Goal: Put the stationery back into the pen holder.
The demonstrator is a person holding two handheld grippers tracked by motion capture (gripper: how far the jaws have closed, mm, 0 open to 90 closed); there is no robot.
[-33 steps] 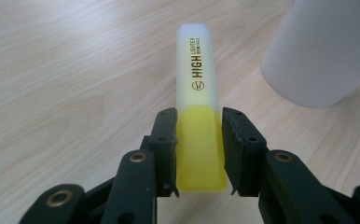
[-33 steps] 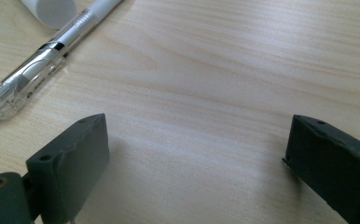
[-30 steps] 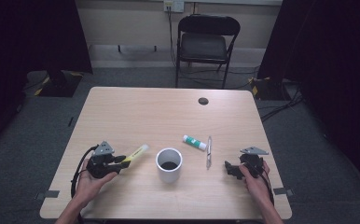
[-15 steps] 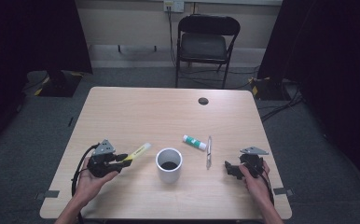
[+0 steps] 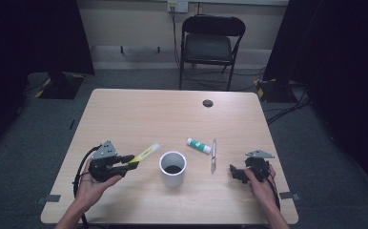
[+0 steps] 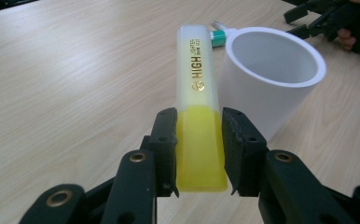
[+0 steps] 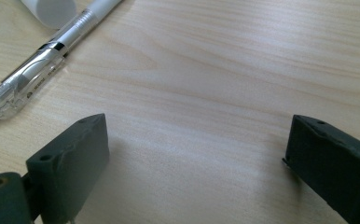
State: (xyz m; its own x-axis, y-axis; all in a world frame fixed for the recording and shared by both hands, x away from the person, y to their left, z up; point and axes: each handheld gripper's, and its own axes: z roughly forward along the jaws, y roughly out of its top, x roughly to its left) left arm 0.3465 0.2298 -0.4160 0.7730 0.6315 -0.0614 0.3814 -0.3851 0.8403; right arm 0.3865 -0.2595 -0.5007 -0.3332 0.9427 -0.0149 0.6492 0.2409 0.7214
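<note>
A yellow highlighter with a pale cap is clamped by its yellow end in my left gripper, and it is held above the table. In the high view the left gripper holds the highlighter pointing toward the white cup just to its right. The white cup stands upright and open. My right gripper rests low at the table's right front, jaws wide apart with only bare wood between them. A clear pen lies to its left, and a glue stick beside the pen.
The wooden table has a dark round grommet near its far edge. A black folding chair stands behind the table. Cables trail from both grippers off the front edge.
My left gripper has lifted slightly with the highlighter in it. The right gripper, cup, pen and glue stick have stayed put.
</note>
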